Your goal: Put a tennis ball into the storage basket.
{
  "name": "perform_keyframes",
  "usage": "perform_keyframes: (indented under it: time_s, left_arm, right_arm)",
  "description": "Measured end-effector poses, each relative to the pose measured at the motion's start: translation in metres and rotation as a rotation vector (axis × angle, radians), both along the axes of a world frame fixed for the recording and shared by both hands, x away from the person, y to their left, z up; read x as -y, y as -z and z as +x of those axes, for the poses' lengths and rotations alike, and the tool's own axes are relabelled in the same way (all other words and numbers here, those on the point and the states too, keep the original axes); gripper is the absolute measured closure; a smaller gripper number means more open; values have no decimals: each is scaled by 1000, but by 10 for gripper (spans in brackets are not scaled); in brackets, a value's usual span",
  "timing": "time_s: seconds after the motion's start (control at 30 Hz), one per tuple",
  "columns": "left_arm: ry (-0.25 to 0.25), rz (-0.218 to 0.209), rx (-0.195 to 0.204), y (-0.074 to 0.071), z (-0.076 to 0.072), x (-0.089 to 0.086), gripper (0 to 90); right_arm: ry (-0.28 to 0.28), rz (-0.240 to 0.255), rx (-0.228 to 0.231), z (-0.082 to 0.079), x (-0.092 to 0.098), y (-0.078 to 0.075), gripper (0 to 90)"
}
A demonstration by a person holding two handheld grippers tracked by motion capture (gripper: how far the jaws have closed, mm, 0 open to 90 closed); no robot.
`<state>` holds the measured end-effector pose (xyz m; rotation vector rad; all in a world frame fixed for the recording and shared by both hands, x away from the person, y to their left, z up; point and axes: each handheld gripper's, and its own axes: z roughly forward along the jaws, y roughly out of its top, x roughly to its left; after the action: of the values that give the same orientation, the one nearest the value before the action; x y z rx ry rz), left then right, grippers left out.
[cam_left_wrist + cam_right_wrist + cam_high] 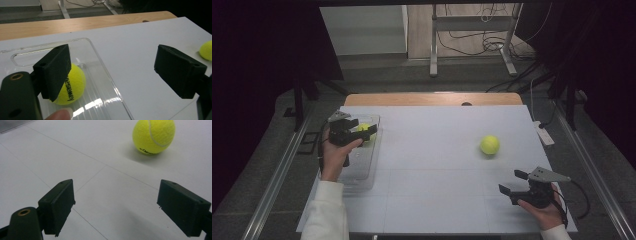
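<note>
Tray point(362, 172), clear plastic, at the table's left edge, holding one yellow tennis ball point(72, 83) (lettered, partly read as "kawasa"). Left gripper point(362, 128) poised over it, jaws spread wide and empty, the ball behind its left jaw. Second tennis ball point(489, 145) loose on the white table point(437, 200), well apart from the tray. Right gripper point(516, 181) low at the near right, jaws likewise spread, aimed toward that ball. Step judged: first ball deposited, second awaiting pickup; next move calls for advancing the right gripper around it. Tray's near end is hidden by the left hand point(332, 157).
</note>
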<state>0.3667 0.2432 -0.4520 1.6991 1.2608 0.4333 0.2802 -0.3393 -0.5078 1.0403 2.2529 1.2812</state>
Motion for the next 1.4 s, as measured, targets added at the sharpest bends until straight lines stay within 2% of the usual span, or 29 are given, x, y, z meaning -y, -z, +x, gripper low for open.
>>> perform_keyframes:
  time_s: [0.07,0.13,0.4,0.53,0.67,0.73,0.9,1.03,1.17,1.4]
  left_arm:
    - [12,-23,4,-1,-1,1,150]
    - [17,-27,6,-2,-2,2,150]
    - [52,-7,17,-9,-8,13,151]
    - [81,10,18,-10,-10,23,149]
    - [110,3,17,-12,-11,32,147]
    - [124,0,21,-13,-13,38,146]
    - [164,27,35,-16,-15,53,144]
    - [196,26,45,-17,-16,65,142]
    - [214,41,51,-18,-16,75,134]
    - [252,43,50,-19,-18,89,133]
  right_arm:
    - [3,4,-1,-1,0,0,145]
    - [4,2,-1,-1,0,0,145]
    - [-9,-14,0,2,-4,1,145]
    - [-12,-12,0,3,-4,1,145]
    - [-19,-17,6,2,-5,0,145]
    - [-15,-17,9,1,-4,0,145]
    - [-15,-19,11,0,-3,0,145]
    - [-12,-20,11,0,-2,0,145]
    - [-7,-21,10,-1,-1,0,145]
    - [-9,-22,14,-2,-1,0,145]
